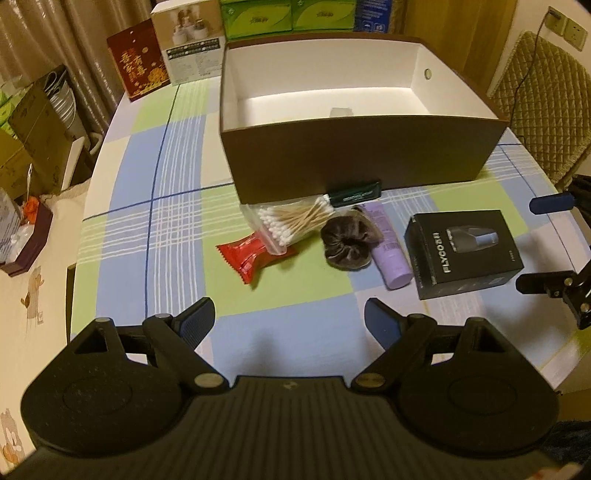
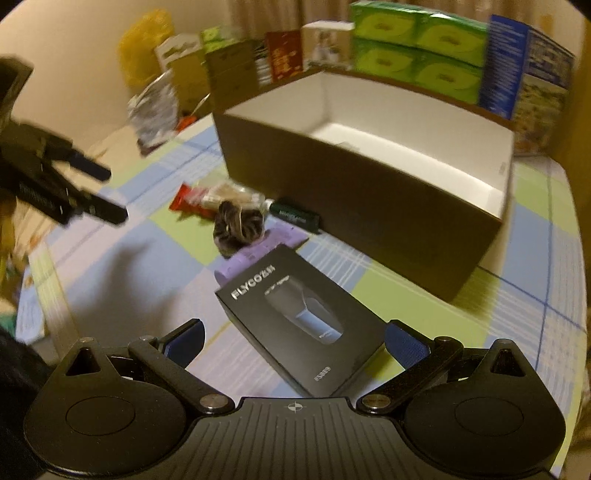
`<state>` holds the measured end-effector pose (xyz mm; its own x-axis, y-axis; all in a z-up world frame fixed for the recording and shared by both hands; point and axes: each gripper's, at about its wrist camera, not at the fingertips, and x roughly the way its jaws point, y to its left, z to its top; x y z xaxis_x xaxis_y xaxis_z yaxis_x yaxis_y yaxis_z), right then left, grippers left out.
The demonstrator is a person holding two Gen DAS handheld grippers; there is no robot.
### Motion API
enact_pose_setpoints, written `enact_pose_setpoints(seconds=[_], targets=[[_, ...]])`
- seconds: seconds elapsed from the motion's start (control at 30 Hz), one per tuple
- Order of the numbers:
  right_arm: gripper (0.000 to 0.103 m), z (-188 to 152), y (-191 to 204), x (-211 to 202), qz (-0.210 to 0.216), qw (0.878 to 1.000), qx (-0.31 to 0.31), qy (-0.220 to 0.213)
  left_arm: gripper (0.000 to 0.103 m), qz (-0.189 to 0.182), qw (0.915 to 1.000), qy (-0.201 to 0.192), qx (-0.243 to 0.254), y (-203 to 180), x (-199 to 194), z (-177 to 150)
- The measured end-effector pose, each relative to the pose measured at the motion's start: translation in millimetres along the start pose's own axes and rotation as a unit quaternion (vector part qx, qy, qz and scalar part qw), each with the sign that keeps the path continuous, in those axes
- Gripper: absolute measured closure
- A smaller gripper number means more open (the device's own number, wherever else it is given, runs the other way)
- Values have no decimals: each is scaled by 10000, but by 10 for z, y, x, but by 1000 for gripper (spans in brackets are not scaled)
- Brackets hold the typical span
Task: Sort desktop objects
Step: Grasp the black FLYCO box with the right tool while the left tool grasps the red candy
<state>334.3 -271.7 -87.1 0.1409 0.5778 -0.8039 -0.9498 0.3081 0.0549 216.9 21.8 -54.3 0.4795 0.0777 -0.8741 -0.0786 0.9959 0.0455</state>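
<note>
A large brown box (image 1: 354, 162) with a white inside stands open on the checked tablecloth; it also shows in the right wrist view (image 2: 369, 192). In front of it lie a bag of cotton swabs (image 1: 295, 221), a red snack packet (image 1: 251, 258), a brown scrunchie (image 1: 345, 243), a purple tube (image 1: 389, 251), a dark green packet (image 1: 356, 194) and a black FLYCO box (image 1: 461, 249). My left gripper (image 1: 290, 326) is open and empty, near the red packet. My right gripper (image 2: 295, 345) is open, its fingers either side of the near end of the FLYCO box (image 2: 303, 325).
Cartons and green tissue packs (image 1: 288, 14) line the table's back edge. A quilted chair (image 1: 543, 99) stands at the right. Cardboard boxes (image 1: 29, 147) sit off the table's left side. A small pale item (image 1: 341, 110) lies inside the brown box.
</note>
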Motion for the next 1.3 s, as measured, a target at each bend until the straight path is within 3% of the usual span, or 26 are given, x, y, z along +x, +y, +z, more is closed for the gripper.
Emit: enact_pose_setpoints(seconds=[0.27, 0.4, 0.53, 0.7, 0.83, 1.0, 1.3], targets=[[2, -31, -32, 402, 48, 9926, -1155, 358, 17, 194, 9996, 106, -165, 155, 55, -45], [3, -61, -62, 512, 94, 9916, -1245, 350, 17, 220, 9994, 151, -231, 218, 85, -76], [15, -87, -81, 455, 68, 9929, -1133, 347, 17, 248, 9993, 141, -239, 256, 101, -105], [21, -157, -125, 305, -201, 9977, -489, 423, 17, 221, 9997, 81, -101, 298, 155, -110], [21, -257, -202, 189, -693, 9960, 333, 462, 18, 107, 9998, -83, 115, 342, 236, -63], [20, -386, -386, 30, -1222, 9832, 1297, 401, 18, 20, 9964, -426, 732, 379, 432, 64], [20, -568, -685, -235, -1798, 9537, 2378, 406, 26, -485, 9813, -438, 1809, 357, 885, 222]])
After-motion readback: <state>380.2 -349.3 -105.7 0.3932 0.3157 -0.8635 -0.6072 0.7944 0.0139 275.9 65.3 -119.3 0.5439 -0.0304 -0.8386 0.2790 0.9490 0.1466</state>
